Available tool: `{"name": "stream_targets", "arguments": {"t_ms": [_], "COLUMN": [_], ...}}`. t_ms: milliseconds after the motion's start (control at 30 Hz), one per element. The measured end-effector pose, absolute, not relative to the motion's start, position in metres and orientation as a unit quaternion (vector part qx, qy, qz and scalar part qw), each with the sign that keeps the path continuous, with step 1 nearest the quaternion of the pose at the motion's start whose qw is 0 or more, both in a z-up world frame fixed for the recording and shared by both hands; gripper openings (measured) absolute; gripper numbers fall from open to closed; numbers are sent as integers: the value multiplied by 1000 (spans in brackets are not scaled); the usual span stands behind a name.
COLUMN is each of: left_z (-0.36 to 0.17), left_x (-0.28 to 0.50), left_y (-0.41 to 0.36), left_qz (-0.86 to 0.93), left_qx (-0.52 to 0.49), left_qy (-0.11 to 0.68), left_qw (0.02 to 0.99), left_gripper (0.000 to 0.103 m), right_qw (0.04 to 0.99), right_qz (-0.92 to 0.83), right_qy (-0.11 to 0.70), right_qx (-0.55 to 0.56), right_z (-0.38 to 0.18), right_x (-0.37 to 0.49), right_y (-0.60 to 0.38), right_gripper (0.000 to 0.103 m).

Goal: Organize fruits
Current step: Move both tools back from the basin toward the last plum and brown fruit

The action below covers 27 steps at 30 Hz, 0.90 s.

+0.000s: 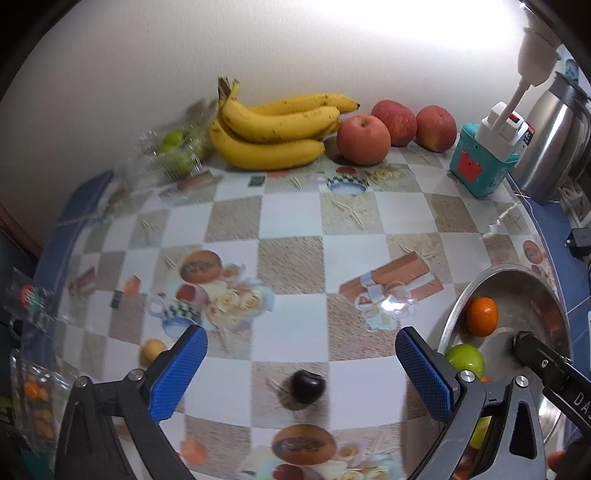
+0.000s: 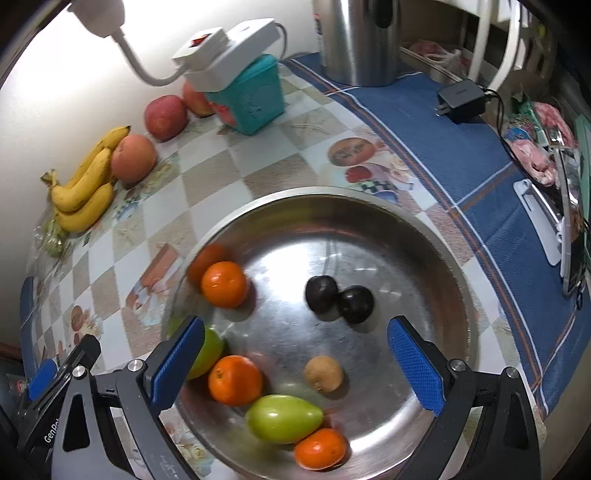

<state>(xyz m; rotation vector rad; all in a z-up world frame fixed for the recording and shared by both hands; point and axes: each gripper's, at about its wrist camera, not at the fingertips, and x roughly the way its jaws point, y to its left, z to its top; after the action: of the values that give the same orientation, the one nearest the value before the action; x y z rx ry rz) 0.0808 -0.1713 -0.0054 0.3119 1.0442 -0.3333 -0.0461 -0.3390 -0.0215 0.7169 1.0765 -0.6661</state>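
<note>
Right wrist view, steel bowl [image 2: 436, 236] holding oranges [image 2: 223, 284], dark plums [image 2: 321, 295], green fruit [image 2: 282, 418]

A plain white wall [image 1: 295, 48] stands behind the table [image 1: 291, 236], which has a checked cloth with a blue border. A white lamp [image 2: 99, 18] shines bright light on the wall.

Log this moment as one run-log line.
left gripper: open above dark plum | right gripper: open, empty, over metal bowl

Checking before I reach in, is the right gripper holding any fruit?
No, the right gripper hangs open above the metal bowl with nothing between its pads.
</note>
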Motion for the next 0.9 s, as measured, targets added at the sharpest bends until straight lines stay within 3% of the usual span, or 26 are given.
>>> {"name": "stream_targets", "arguments": {"t_ms": [900], "left_z": [4], "left_x": [127], "left_y": [-61], "left_qz": [-67], "left_qx": [101], "left_qy": [507], "left_qw": [853], "left_gripper": [103], "right_qw": [782], "right_qz": [-194], "right_qy": [516], "right_qx": [291], "right_z": [-12], "right_x": [6], "right_y": [-273], "right_gripper": [99]}}
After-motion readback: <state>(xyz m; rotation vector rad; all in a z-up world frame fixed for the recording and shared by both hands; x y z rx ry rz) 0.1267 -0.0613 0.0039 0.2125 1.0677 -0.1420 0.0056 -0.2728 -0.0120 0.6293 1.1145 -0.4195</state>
